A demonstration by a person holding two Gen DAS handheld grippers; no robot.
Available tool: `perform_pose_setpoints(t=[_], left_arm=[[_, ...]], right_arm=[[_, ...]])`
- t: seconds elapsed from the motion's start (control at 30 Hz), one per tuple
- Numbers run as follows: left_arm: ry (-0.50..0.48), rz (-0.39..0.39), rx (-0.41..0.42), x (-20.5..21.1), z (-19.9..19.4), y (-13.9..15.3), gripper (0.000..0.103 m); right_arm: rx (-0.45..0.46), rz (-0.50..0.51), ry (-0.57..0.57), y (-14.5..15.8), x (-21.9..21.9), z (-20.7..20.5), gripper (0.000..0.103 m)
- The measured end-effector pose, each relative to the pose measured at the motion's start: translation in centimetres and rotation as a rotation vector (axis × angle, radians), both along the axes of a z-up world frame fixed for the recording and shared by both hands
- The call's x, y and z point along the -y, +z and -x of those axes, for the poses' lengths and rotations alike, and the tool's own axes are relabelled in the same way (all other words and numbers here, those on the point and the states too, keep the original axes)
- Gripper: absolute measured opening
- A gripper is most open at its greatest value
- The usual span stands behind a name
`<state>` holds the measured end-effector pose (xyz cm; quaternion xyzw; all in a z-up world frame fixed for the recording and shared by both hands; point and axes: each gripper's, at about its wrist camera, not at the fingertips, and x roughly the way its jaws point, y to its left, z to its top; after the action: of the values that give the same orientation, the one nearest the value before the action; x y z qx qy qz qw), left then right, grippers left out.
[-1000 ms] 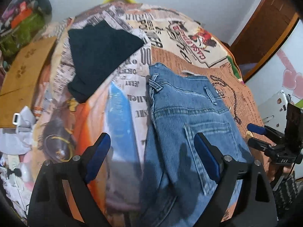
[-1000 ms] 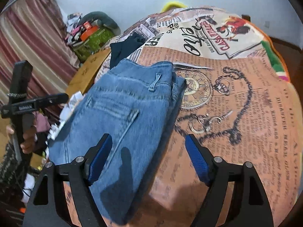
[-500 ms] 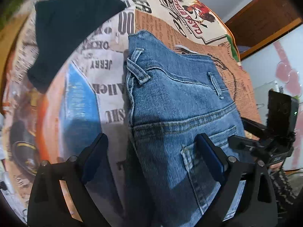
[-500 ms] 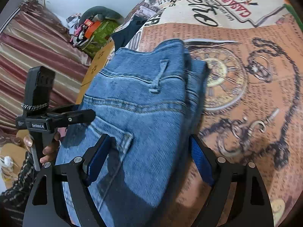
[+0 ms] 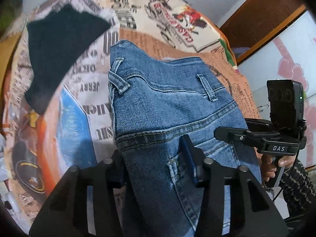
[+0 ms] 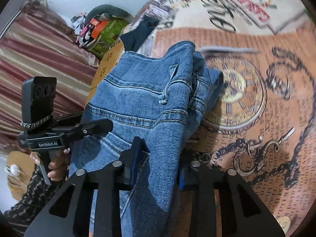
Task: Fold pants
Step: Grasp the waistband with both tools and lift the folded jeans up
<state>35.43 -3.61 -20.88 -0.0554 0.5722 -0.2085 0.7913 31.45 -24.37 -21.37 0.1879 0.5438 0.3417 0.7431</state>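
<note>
Blue jeans (image 5: 167,102) lie folded lengthwise on the printed bedspread (image 5: 79,98), waistband far from me and back pocket near. My left gripper (image 5: 156,165) is closing over the left edge of the denim, and its pads pinch a bunched fold. Over on the jeans' (image 6: 142,98) right edge my right gripper (image 6: 160,167) is closing too, with a thick ridge of denim squeezed between its blue pads. Each view shows the other hand-held gripper beside the jeans: the right gripper (image 5: 276,138) and the left gripper (image 6: 59,134).
A dark folded garment (image 5: 59,49) lies on the bed beyond the jeans to the left. A cardboard sheet (image 6: 106,67), a green box with clutter (image 6: 110,33) and a striped curtain (image 6: 39,55) stand off the bed's left side. A wooden door (image 5: 256,15) is at the far right.
Both grippers have come down onto the jeans, and their wide jaws have narrowed onto the denim. The cloth now bunches up between the pads.
</note>
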Motion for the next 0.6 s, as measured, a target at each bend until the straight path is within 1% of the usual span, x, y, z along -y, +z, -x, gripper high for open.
perform_pose_setpoints(t=[0.1, 0.2, 0.23, 0.27, 0.33, 0.43, 0.57, 0.6], left_arm=[[0.011, 0.009, 0.073, -1.0, 1.0, 2.2, 0.042], [0.035, 0.019, 0.157, -2.2, 1.6, 5.1, 0.04], [0.047, 0.023, 0.19, -2.8, 1.8, 6.1, 0.039], [0.059, 0.027, 0.227, -3.4, 1.9, 7.3, 0.039], [0.081, 0.036, 0.296, -4.7, 2.0, 9.5, 0.038], [0.112, 0.034, 0.369, -6.2, 1.6, 11.8, 0.038], [0.164, 0.027, 0.469, -8.8, 0.4, 14.6, 0.038], [0.177, 0.028, 0.484, -9.4, 0.0, 15.0, 0.038]], right_arm=[[0.069, -0.009, -0.007, 2.2, -0.5, 0.4, 0.024], [0.138, -0.02, -0.011, 5.0, -1.3, 0.3, 0.022], [0.161, -0.027, -0.012, 6.0, -1.7, 0.0, 0.02], [0.178, -0.035, -0.013, 6.9, -2.1, -0.3, 0.02], [0.243, -0.039, -0.005, 9.0, -3.0, -0.9, 0.02], [0.327, -0.045, 0.009, 11.9, -5.1, -2.0, 0.02], [0.405, -0.052, 0.025, 14.4, -7.3, -3.9, 0.02], [0.428, -0.054, 0.03, 15.2, -8.3, -4.7, 0.02]])
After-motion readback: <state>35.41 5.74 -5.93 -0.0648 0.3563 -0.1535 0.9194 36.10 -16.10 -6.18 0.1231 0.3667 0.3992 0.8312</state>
